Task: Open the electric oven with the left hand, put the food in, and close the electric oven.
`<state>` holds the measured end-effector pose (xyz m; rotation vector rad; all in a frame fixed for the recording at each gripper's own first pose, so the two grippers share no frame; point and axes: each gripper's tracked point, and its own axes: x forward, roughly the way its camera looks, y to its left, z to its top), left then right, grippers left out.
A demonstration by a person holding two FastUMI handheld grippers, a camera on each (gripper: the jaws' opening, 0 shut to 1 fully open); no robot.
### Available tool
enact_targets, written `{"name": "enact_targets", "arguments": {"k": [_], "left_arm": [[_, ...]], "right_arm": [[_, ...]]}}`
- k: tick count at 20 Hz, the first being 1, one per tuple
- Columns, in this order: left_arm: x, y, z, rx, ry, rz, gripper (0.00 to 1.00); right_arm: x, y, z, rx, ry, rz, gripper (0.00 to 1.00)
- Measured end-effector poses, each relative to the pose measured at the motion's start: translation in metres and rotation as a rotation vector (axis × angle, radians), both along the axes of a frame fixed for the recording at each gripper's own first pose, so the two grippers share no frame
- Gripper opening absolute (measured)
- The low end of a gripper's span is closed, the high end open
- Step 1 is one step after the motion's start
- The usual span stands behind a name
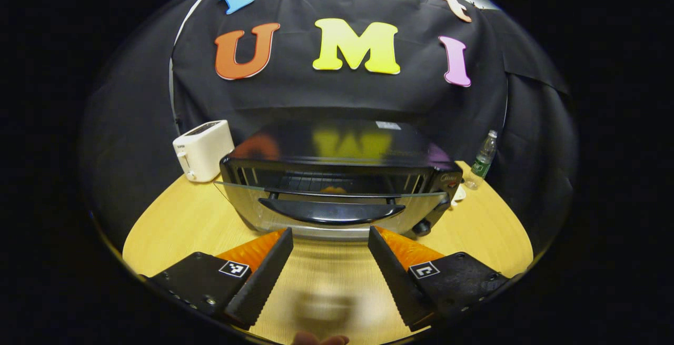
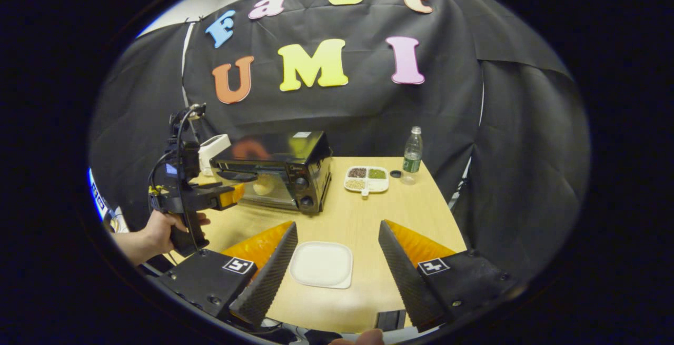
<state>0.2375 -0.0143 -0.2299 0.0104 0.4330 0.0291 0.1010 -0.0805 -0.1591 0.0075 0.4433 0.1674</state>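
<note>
At twelve o'clock ahead of our left gripper, jaws spread wide and empty, the electric oven sits on the counter, door ajar, food inside. Our right gripper hovers, jaws apart, over a white plate.

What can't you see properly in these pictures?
- Left gripper view: the food inside the oven is mostly hidden behind the door's top edge and handle.
- Right gripper view: what fills the divided dish is too small to tell.
- Right gripper view: the toaster is partly behind the left gripper.
</note>
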Motion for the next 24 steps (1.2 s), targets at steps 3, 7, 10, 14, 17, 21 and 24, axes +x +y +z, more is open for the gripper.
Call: {"name": "enact_targets", "arguments": {"k": [3, 7, 10, 14, 17, 21, 24], "left_arm": [[-0.003, -0.006, 0.027, -0.019, -0.041, -0.009, 0.95], [-0.046, -0.002, 0.066, -0.016, -0.098, -0.023, 0.94], [-0.096, 0.010, 0.108, -0.015, -0.160, -0.027, 0.94], [-0.169, 0.024, 0.157, -0.024, -0.243, -0.055, 0.94], [-0.227, 0.028, 0.185, -0.046, -0.287, -0.098, 0.94], [-0.293, 0.039, 0.216, -0.046, -0.353, -0.144, 0.94], [-0.328, 0.049, 0.223, -0.052, -0.377, -0.163, 0.94]], "right_arm": [[0.004, 0.009, 0.013, 0.014, -0.037, 0.001, 1.00], [0.000, 0.031, 0.046, 0.029, -0.136, -0.001, 1.00], [-0.017, 0.050, 0.070, 0.033, -0.205, -0.005, 1.00], [-0.058, 0.079, 0.099, 0.016, -0.276, -0.014, 1.00], [-0.101, 0.102, 0.116, -0.001, -0.314, -0.034, 1.00], [-0.157, 0.137, 0.129, 0.007, -0.350, -0.047, 0.99], [-0.191, 0.162, 0.130, 0.006, -0.356, -0.048, 0.99]]}}
